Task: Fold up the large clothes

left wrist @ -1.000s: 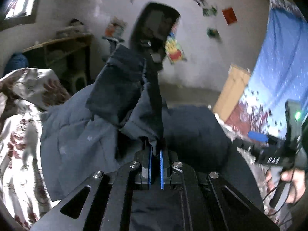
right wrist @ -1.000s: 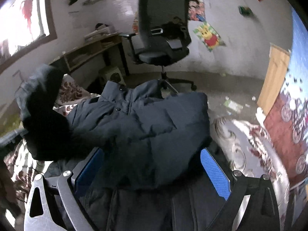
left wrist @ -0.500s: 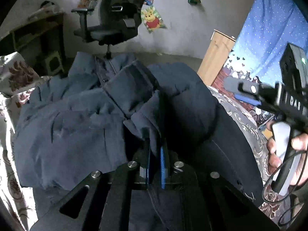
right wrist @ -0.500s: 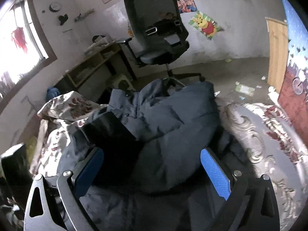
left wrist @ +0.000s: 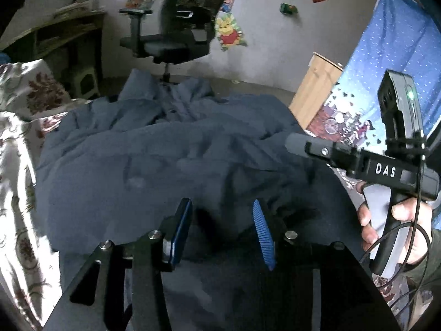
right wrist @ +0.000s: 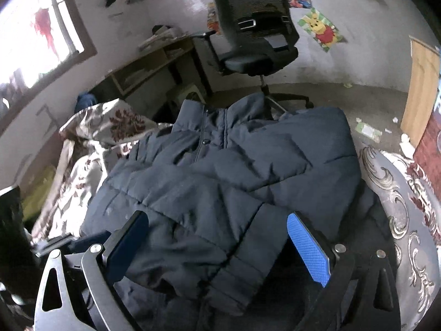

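The dark blue padded jacket [right wrist: 220, 182] lies spread on the bed with the patterned cover [right wrist: 397, 193]. Its long axis runs from the near edge to the far edge, with the collar at the far edge, toward the office chair [right wrist: 256, 35]. The left gripper [left wrist: 222, 220] has just been opening; its jaws stand partly apart over a fold of the jacket, not pressing it. The right gripper [right wrist: 217, 237] has wide jaws, with the sleeve cuff [right wrist: 248, 270] lying loose between them.

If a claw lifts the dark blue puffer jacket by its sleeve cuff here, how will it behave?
The jacket would probably droop and unfold: it lies in soft creases across the floral bedcover. Its quilted padding suggests bulky but fairly light. The smooth shell may slip, so the ribbed sleeve cuff looks the safer hold.
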A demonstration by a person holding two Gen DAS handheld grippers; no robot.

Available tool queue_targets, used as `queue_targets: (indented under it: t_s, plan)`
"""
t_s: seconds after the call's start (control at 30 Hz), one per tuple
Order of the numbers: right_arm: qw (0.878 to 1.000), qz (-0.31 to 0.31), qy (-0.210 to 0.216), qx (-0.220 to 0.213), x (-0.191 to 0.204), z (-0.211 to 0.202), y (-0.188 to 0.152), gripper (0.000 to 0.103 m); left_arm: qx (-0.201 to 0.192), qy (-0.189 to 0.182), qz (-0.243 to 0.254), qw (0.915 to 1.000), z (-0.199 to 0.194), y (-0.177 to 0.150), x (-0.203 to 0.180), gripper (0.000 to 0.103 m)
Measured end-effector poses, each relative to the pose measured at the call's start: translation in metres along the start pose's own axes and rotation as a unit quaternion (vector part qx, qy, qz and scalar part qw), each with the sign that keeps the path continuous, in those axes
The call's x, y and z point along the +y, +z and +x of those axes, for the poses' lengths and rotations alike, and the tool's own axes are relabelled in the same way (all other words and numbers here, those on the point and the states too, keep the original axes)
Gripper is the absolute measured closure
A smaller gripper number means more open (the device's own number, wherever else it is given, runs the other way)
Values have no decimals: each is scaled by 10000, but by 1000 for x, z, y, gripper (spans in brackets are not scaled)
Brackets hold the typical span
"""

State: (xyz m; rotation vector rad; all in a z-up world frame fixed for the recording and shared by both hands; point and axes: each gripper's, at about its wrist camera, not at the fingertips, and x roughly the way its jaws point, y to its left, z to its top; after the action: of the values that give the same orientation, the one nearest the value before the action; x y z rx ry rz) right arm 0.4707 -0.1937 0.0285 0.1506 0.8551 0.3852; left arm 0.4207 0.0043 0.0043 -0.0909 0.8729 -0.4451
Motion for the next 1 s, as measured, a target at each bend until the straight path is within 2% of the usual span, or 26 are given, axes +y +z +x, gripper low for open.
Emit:
queue_targets:
  t_s: [0.07, 0.13, 0.2, 0.27, 0.37, 0.43, 0.57, 0.8, 0.93, 1.0]
  plan:
    - [9999, -63, -92, 66, 3, 5, -2, 1, -57, 93, -88, 9999, -6, -3, 9, 44]
    - [9995, -86, -275, 122, 3, 11, -5, 1, -197, 263, -211, 9992, -13, -4, 19, 36]
    - [9980, -93, -602, 179, 1, 15, -9, 1, -257, 437, -294, 9983, -15, -5, 28, 36]
    - [9961, -115, -853, 213, -4, 18, -15, 1, -271, 841, -400, 9953, -16, -5, 40, 36]
    - [9928, -302, -1108, 335, -4, 24, -23, 1, -178, 1369, -561, 9888, -13, -5, 57, 36]
    - [9916, -383, -1172, 391, -5, 26, -27, 1, -137, 1561, -672, 9854, -12, -6, 68, 36]
    - [9919, -266, -1130, 520, -11, 33, -33, 1, -54, 1777, -784, 9809, -11, -9, 85, 36]
    - [9957, 309, -682, 540, -26, 35, -40, 3, -30, 1937, -660, 9788, -13, -13, 88, 36]
    - [9959, 643, -351, 539, -29, 29, -43, 26, -4, 1963, -722, 9779, -14, -13, 96, 36]
    - [9957, 708, -224, 548, -27, 27, -43, 32, 15, 1961, -712, 9780, -12, -14, 96, 36]
